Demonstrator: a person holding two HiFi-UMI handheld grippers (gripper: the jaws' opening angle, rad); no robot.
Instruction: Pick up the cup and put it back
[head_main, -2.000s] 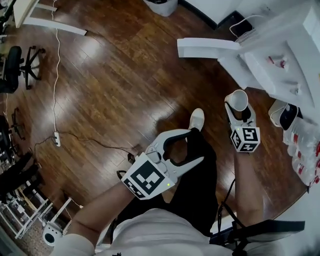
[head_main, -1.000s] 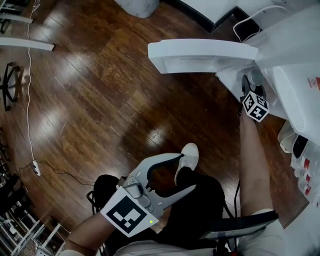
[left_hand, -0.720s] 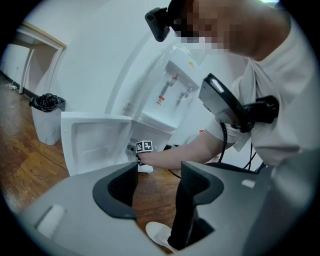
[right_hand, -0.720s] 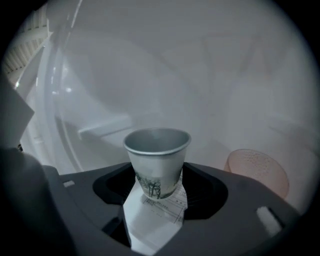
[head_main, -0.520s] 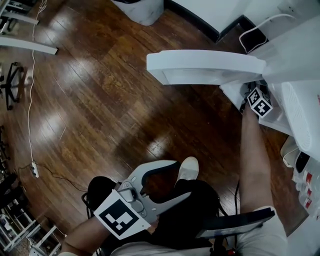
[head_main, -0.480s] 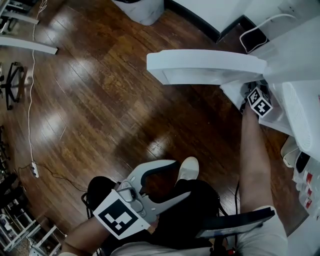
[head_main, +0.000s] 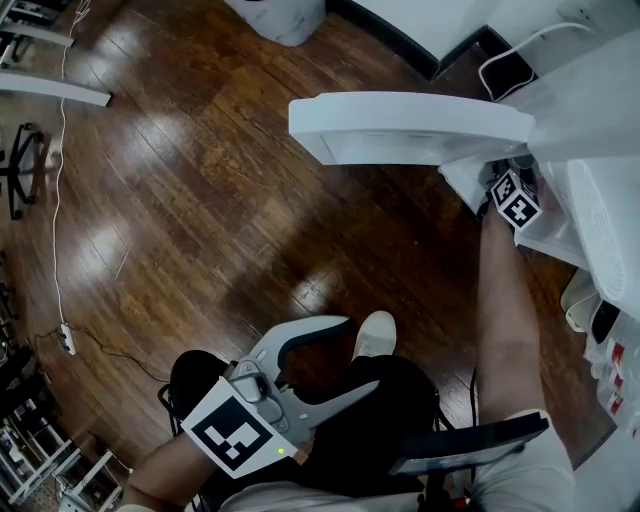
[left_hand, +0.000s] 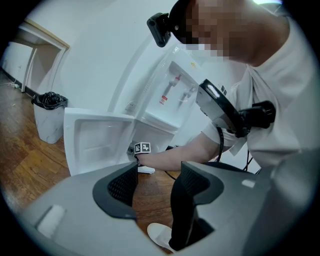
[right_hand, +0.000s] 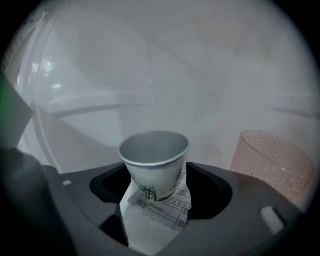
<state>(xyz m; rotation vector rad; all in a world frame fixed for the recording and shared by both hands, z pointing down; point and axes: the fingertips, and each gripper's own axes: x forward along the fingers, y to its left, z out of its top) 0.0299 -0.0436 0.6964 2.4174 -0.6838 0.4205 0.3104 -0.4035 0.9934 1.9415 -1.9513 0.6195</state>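
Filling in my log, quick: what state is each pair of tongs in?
Left tongs: open, empty.
Right tongs: open, just been opening, white printed paper cup standing loose between them.

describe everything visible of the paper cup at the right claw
The paper cup is white with a rolled rim, an empty greyish inside and a dark print low on its wall. It stands upright on a printed sheet inside a white compartment, between the jaws of the right claw, which have just been opening and stand clear of it.
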